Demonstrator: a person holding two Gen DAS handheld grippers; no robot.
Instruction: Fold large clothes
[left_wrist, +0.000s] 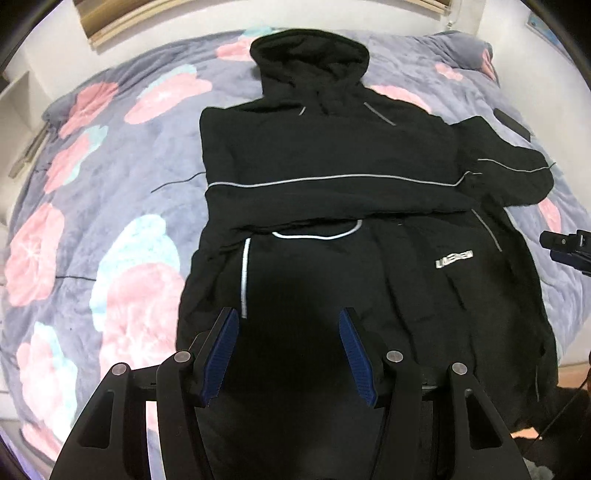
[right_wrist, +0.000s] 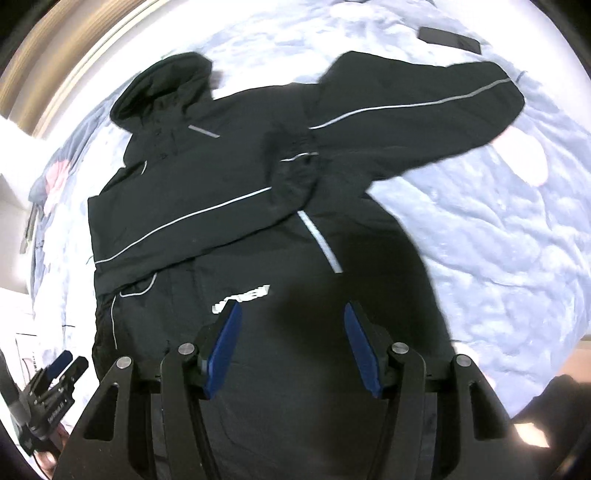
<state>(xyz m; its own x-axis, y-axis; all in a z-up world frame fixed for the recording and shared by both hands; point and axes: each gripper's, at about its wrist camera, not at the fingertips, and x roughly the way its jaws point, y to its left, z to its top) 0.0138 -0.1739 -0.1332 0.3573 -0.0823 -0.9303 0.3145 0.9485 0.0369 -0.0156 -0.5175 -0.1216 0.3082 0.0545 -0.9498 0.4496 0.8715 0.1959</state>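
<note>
Black hooded jacket (left_wrist: 332, 155) — one — on floral quilt (left_wrist: 110, 192), two hand-held grippers, left (left_wrist: 288, 350) and right (right_wrist: 291, 347), parted, empty.

Blanket (left_wrist: 122, 177) bare left of jacket (left_wrist: 332, 155); phone (right_wrist: 448, 38) beyond sleeve.

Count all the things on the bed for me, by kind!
Black jacket: 1
Flowery blanket: 1
Flat black thing, maybe a phone: 1
Total: 3
</note>
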